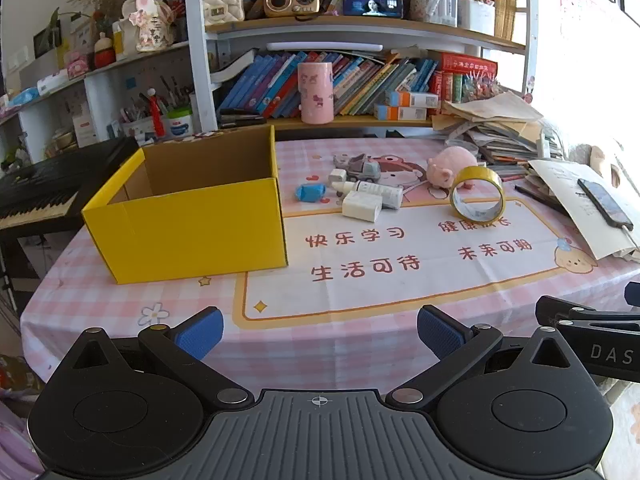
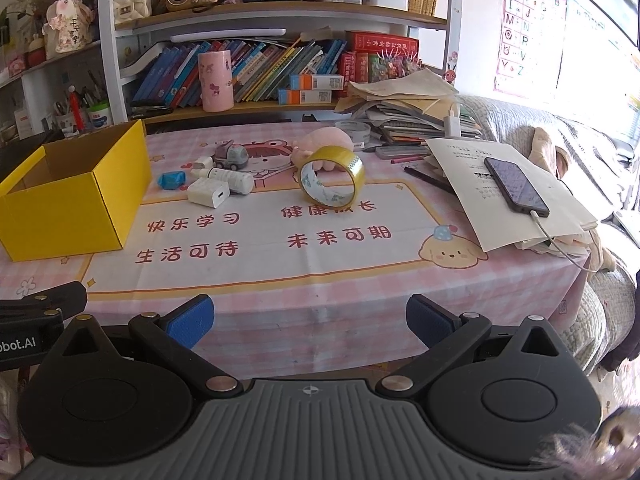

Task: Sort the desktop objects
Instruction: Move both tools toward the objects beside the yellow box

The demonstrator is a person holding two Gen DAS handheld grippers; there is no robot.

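Tape roll (image 2: 331, 176) upright mid-table, well beyond both wide-spread tools (image 1: 320, 330) (image 2: 310, 320), neither holding anything

Yellow box (image 1: 192, 228); pink-checked tablecloth (image 1: 120, 300); yellow tape roll (image 1: 476, 194); pink plush (image 1: 450, 164)

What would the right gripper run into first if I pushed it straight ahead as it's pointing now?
Probably the roll of tape, standing on its edge past a bare stretch of tablecloth. The right gripper is open with nothing between its fingers. Depth is hard to judge, so it may pass just left of the roll.
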